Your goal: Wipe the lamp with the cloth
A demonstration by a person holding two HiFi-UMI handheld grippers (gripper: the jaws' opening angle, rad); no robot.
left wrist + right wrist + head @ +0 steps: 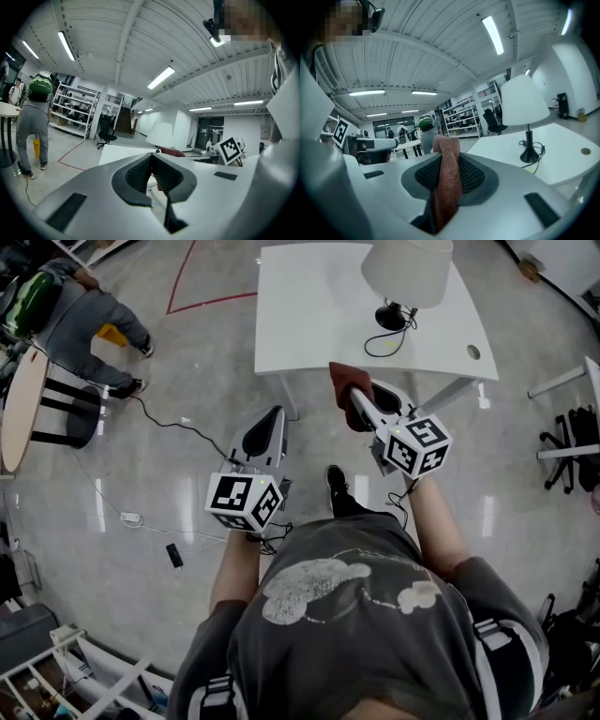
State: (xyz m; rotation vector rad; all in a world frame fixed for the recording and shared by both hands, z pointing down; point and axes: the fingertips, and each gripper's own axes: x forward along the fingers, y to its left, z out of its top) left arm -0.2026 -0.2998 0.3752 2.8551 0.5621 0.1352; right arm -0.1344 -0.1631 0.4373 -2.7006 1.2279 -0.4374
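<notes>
A lamp with a white shade (406, 268) and a black base (390, 317) stands at the far side of a white table (309, 315). My right gripper (361, 409) is shut on a reddish-brown cloth (349, 388) and hovers at the table's near edge, short of the lamp. In the right gripper view the cloth (447, 178) hangs up between the jaws, with the lamp (524, 101) ahead to the right. My left gripper (267, 427) is shut and empty, over the floor left of the table. Its view shows the lamp (161, 134) far ahead.
A person in grey with a green backpack (75, 315) bends at the far left, beside a round table and stool (66, 418). Cables (178, 427) trail over the floor. An office chair (567, 451) stands at the right. The lamp's cord (384, 345) lies coiled on the table.
</notes>
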